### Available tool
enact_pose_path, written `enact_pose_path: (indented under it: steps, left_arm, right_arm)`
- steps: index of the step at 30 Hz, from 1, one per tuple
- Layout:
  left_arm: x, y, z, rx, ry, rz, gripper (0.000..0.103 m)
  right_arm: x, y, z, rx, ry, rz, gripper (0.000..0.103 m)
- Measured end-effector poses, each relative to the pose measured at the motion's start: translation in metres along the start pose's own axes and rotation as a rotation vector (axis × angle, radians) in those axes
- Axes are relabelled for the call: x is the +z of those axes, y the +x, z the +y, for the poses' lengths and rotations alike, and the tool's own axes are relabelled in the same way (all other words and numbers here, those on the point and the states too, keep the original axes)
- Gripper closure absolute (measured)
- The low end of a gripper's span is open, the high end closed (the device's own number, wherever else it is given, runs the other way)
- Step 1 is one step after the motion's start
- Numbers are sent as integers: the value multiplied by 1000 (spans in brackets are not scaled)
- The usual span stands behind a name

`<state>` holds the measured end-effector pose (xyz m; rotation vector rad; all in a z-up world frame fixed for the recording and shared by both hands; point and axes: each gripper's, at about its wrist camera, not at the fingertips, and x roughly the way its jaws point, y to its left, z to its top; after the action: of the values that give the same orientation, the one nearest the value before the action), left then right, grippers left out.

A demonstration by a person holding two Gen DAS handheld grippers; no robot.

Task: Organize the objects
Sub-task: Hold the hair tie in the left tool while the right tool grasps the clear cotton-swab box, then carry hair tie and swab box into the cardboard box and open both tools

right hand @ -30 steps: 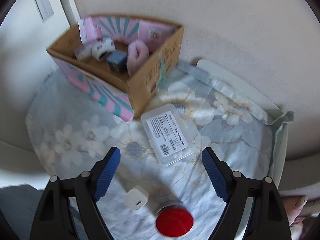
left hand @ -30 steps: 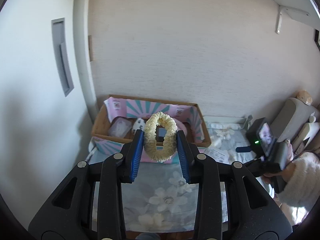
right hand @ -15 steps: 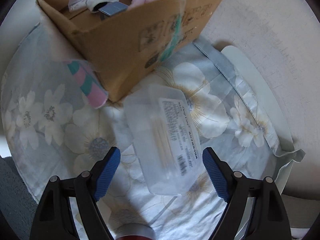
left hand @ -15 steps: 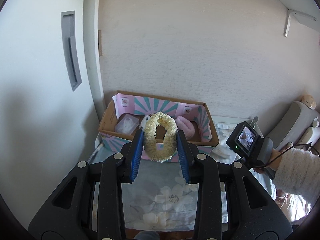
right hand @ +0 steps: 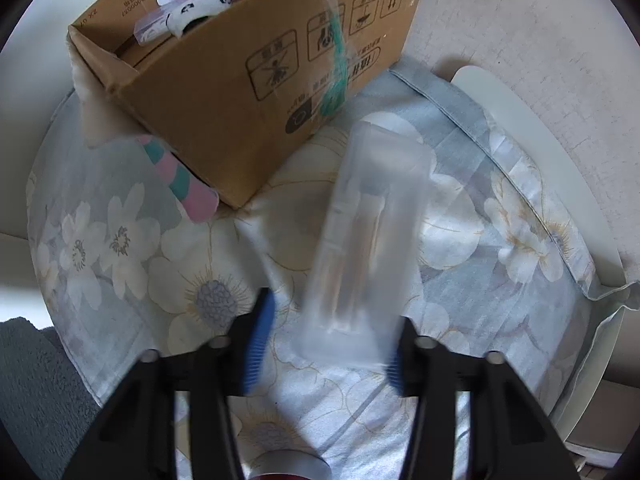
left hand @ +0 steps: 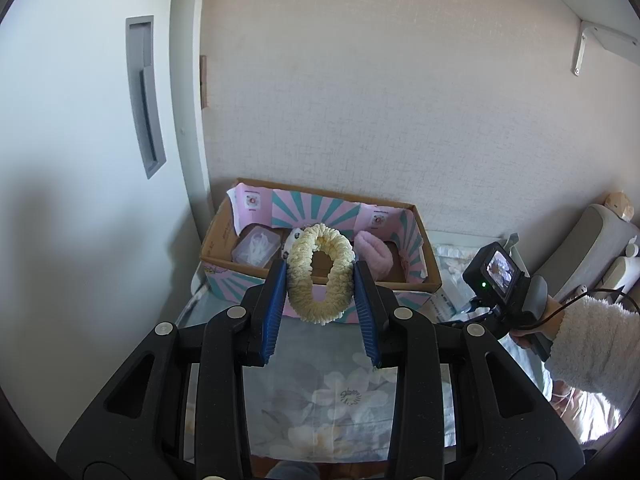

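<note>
- My left gripper (left hand: 320, 280) is clamped on a cream scrunchie (left hand: 320, 276); the ring stands upright between the blue pads, squeezed into an oval and held in the air.
- Behind the scrunchie sits the box (left hand: 430, 276), an open carton lined with pink and teal paper, set against the wall on the floral cloth (left hand: 320, 396).
- In the box I see a clear tub (left hand: 256, 248) at the left and a pink fluffy item (left hand: 374, 254) at the right; a white spotted piece peeks out behind the scrunchie.
- My right gripper (right hand: 326, 350) has just been closing around a clear plastic case (right hand: 372, 232), which lies on the cloth just beside the box's corner (right hand: 236, 92).
- The case is between the pads. The frame is smeared, so I think the right pad touches its edge while the left pad stands apart; I cannot call it a firm grip.
- A red cap (right hand: 288, 470) shows at the bottom edge, near the case.
- From the left camera, a fluffy sleeve (left hand: 592, 336) carries the right rig.
</note>
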<state>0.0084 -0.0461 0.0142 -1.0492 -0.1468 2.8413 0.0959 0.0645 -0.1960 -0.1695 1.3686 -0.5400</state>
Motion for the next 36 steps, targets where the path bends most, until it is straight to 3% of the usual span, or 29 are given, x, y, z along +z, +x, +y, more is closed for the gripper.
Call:
enact_pose_path:
  steps: [11,17,21,23,26,36]
  left_arm:
    - [0,3,-1,-9,13,-1,73]
    - [3,7,-1,-33,19,-7,73]
    - [6,11,-5,-62,31,-6,73]
    - [7,9,-7,-74,40,-11,73]
    - [11,7,-9,-86,52,-24,73]
    - [23,12,-15,-127,78,-29,73]
  right_arm:
    - [-8,-23,-15,-8,74,-46,71]
    - [-13,-74,-34,-34,209,-171,74]
    - [-16,-103,-38,-45,275,-197,74]
    - [-25,-103,-10,-36,290,-221,74]
    - [-25,-96,-4,-37,304,-255,74]
    - [-44,-185,34,-119,409,-444,74]
